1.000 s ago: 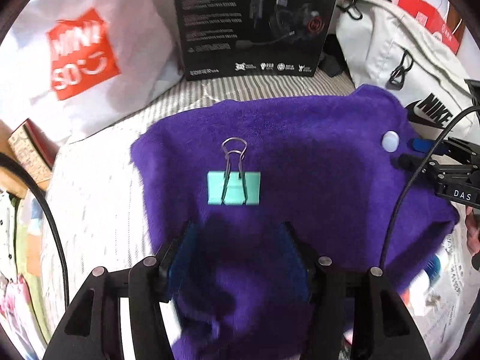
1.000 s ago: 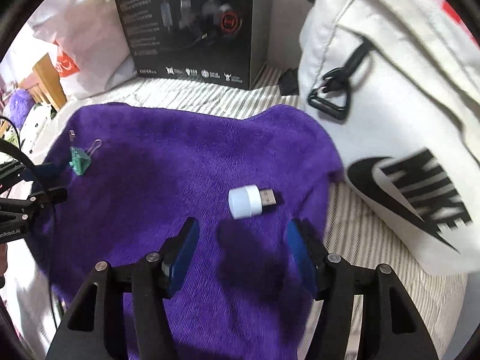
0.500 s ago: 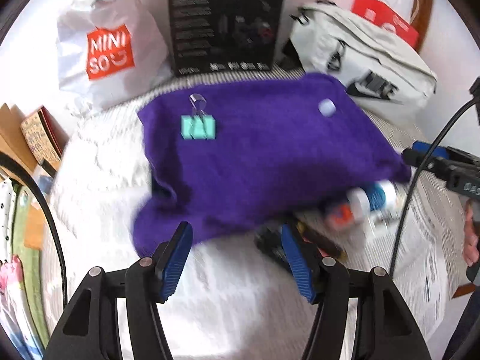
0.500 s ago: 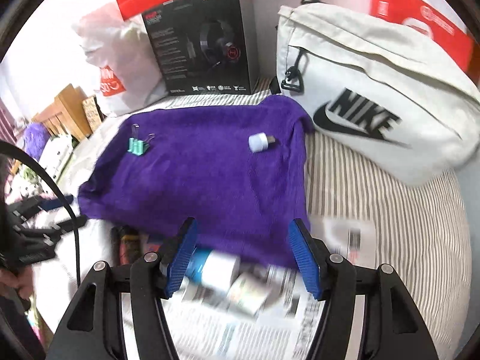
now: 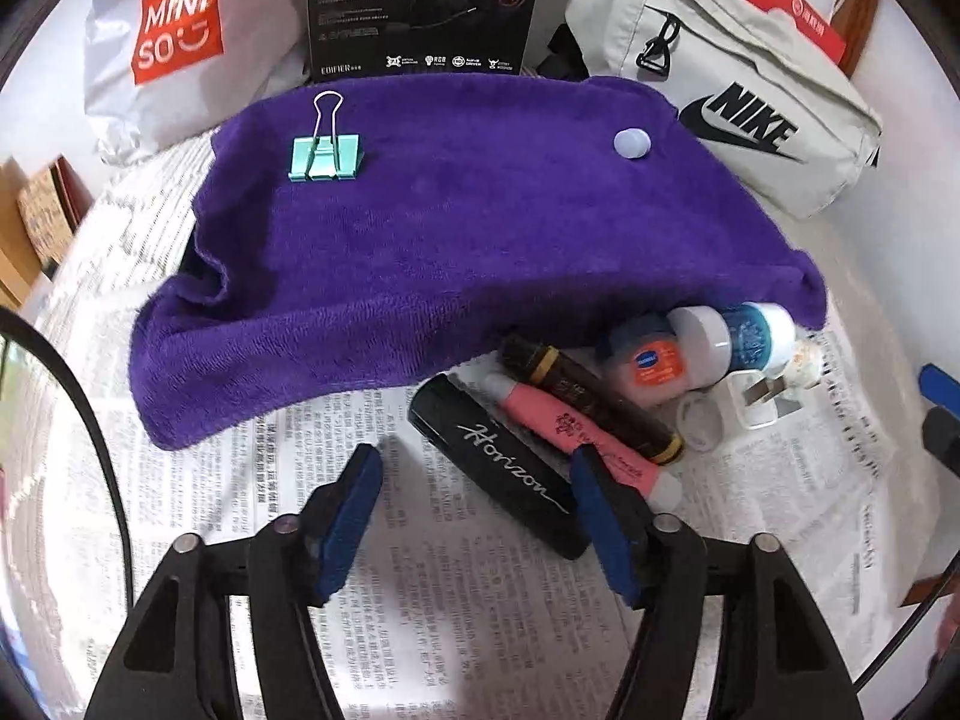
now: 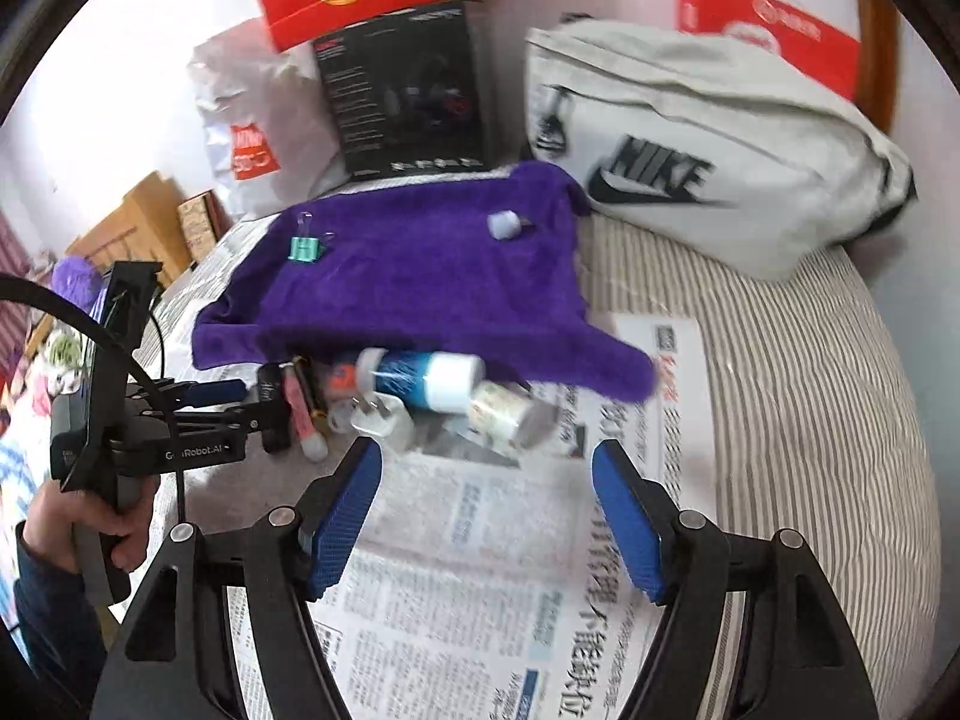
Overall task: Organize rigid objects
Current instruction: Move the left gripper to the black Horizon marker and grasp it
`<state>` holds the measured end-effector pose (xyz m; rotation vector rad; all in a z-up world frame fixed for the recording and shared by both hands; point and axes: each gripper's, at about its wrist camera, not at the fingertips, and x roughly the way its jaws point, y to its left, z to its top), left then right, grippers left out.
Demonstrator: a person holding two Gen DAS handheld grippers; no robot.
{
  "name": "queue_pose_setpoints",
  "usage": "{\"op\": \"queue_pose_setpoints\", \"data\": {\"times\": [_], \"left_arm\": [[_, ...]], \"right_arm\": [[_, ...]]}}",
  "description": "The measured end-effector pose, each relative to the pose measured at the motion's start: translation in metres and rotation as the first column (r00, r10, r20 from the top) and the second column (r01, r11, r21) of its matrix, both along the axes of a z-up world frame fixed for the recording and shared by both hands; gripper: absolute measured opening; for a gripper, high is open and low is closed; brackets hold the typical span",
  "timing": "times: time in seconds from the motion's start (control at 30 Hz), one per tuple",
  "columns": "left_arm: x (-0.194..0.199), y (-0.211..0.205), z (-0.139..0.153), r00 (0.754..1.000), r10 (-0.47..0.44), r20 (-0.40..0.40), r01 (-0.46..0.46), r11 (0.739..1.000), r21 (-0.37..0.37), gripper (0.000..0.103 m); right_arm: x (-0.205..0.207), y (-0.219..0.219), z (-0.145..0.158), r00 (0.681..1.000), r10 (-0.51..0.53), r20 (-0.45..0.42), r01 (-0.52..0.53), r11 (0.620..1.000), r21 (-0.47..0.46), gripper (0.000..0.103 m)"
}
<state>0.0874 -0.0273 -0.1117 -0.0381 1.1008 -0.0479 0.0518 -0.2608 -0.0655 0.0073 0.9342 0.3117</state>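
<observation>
- Both tongs have pulled back off the purple towel [image 5: 480, 228] since a second ago; I now look over newspaper [image 5: 420, 588] with the towel's near edge at 12 o'clock of each pair.
- My left tongs [image 5: 474, 516] are empty and their jaws are opening. The black "Horizon" case [image 5: 510, 468] lies just ahead, its near end beside the right-hand pad; no pad presses on it.
- My right tongs [image 6: 486, 510] are also empty, jaws opening, over bare newspaper.
- On the towel, the teal binder clip [image 5: 325, 156] sits at 11 o'clock from the left tongs, and the small white USB plug [image 5: 631, 143] at 1 o'clock, well apart from it.
- At the towel's near edge is a heap: a pink tube [image 5: 576, 438] and a dark tube with yellow bands [image 5: 588, 402] side by side, an orange-labelled jar [image 5: 648, 366], a blue bottle with a white cap [image 5: 735, 339] and a white wall plug [image 5: 756, 402].
- From the right wrist, a hand [image 6: 84, 522] grips the left rig at 9 o'clock.
- Behind the towel, at 12 o'clock, stand a white Miniso bag [image 5: 174, 42], a black box [image 5: 420, 0] and a white Nike bag [image 5: 732, 90] on the striped bed [image 6: 810, 390].
</observation>
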Motion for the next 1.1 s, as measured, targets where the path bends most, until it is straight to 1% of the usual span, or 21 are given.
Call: {"op": "queue_pose_setpoints", "data": {"times": [0.1,0.2,0.27,0.37,0.4,0.47,0.6,0.73,0.87,0.93,1.0,1.03,1.07,1.1], "left_arm": [[-0.007,0.006,0.001,1.0,-0.006,0.002,0.006,1.0,-0.018,0.067],[-0.013,0.014,0.001,1.0,-0.003,-0.001,0.003,1.0,-0.004,0.068],[-0.01,0.017,0.001,1.0,0.012,-0.005,-0.012,1.0,-0.014,0.067],[0.0,0.011,-0.003,1.0,0.008,-0.017,-0.009,0.999,-0.037,0.067],[0.002,0.007,-0.004,1.0,0.002,-0.022,-0.003,1.0,-0.031,0.067],[0.006,-0.003,-0.006,1.0,-0.008,-0.024,0.008,1.0,0.009,0.068],[0.002,-0.009,-0.009,0.999,-0.033,-0.03,0.035,0.996,0.076,0.068],[-0.01,0.008,-0.007,1.0,-0.017,-0.025,0.019,0.997,0.075,0.068],[-0.018,0.03,-0.007,1.0,0.018,-0.015,-0.016,0.995,0.1,0.068],[-0.017,0.031,-0.007,1.0,0.001,-0.006,0.0,0.997,0.082,0.065],[-0.013,0.026,-0.007,0.999,-0.036,0.007,0.035,0.995,0.091,0.065],[-0.011,0.022,-0.007,0.998,-0.059,0.014,0.058,0.994,0.094,0.06],[-0.011,0.017,-0.007,0.996,-0.083,0.029,0.08,0.992,0.096,0.053],[-0.011,0.015,-0.006,0.994,-0.101,0.045,0.096,0.991,0.088,0.023]], "right_arm": [[-0.004,-0.01,-0.004,1.0,-0.023,-0.007,0.023,1.0,0.001,0.072],[-0.004,-0.014,-0.007,1.0,-0.026,-0.011,0.026,1.0,0.009,0.072],[-0.003,-0.013,-0.008,1.0,-0.027,-0.016,0.027,1.0,0.015,0.072],[-0.002,-0.009,-0.012,1.0,-0.012,-0.025,0.013,1.0,0.011,0.072],[-0.002,-0.008,-0.013,1.0,-0.006,-0.025,0.006,1.0,0.009,0.072],[-0.002,-0.005,-0.015,1.0,0.001,-0.03,-0.001,1.0,0.009,0.072],[0.0,-0.001,-0.021,0.999,0.009,-0.046,-0.009,1.0,0.0,0.072],[0.001,-0.001,-0.023,0.999,0.016,-0.048,-0.016,1.0,0.003,0.072],[0.001,-0.002,-0.023,0.999,0.013,-0.052,-0.013,1.0,0.005,0.072],[0.003,-0.002,-0.025,0.998,0.011,-0.057,-0.01,1.0,0.006,0.072],[0.006,-0.002,-0.028,0.998,0.007,-0.066,-0.007,1.0,0.003,0.072],[0.007,-0.002,-0.03,0.997,0.005,-0.071,-0.005,1.0,0.001,0.072],[0.008,-0.002,-0.032,0.997,0.006,-0.077,-0.006,1.0,-0.003,0.072],[0.008,-0.002,-0.033,0.997,0.006,-0.079,-0.006,1.0,-0.005,0.072]]}}
